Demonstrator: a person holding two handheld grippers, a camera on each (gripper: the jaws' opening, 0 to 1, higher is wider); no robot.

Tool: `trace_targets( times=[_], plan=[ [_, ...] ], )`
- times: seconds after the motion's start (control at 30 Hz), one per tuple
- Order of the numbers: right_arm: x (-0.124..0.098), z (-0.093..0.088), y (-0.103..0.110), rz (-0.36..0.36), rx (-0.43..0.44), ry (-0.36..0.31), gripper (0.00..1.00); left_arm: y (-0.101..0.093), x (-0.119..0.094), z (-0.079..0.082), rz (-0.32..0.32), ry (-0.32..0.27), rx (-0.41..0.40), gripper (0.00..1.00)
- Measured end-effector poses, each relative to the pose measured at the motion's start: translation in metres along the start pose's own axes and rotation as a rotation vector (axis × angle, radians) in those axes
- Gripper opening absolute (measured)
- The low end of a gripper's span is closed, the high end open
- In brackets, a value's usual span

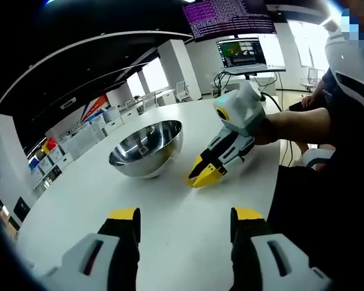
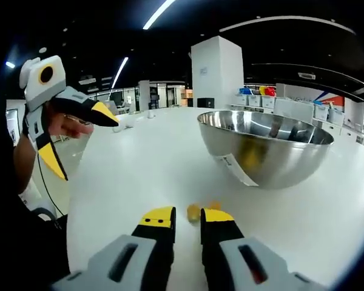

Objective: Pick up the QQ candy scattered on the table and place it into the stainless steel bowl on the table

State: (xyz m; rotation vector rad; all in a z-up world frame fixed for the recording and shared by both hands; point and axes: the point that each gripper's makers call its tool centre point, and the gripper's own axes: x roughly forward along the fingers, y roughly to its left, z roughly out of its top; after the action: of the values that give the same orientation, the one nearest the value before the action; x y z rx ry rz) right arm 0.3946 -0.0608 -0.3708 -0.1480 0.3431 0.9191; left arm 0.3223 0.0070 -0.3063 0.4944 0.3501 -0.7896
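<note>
An open-plan office or lab is shown. A large white table [image 1: 170,242] is set in a wide hall with a dark ceiling, strip lights [image 2: 158,13] and white square columns [image 2: 216,73]. A laptop [image 1: 242,54] on a stand and a hanging screen [image 1: 229,17] filled with lines of text are seen beyond the table. Low white cabinets [image 1: 85,136] carrying coloured bins [image 2: 259,91] are lined along the walls, with desks and chairs [image 1: 183,91] by bright windows [image 1: 155,74]. A red and blue graphic, perhaps a banner [image 1: 94,108], is mounted on one wall.
</note>
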Motion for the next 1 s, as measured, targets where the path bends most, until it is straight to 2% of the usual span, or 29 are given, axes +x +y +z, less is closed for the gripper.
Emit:
trace_targets(
  times=[0.57, 0.83, 1.0],
  plan=[
    [0.013, -0.001, 0.002, 0.011, -0.013, -0.004, 0.15, 0.004, -0.002, 0.0, 0.01, -0.001, -0.005, 0.6],
    [0.015, -0.001, 0.002, 0.013, -0.019, -0.012, 0.08, 0.004, 0.0, 0.0, 0.006, -0.002, -0.004, 0.6],
    [0.015, -0.001, 0.0, 0.013, -0.018, -0.014, 0.07, 0.004, 0.0, -0.001, 0.006, -0.002, -0.006, 0.6]
  ],
)
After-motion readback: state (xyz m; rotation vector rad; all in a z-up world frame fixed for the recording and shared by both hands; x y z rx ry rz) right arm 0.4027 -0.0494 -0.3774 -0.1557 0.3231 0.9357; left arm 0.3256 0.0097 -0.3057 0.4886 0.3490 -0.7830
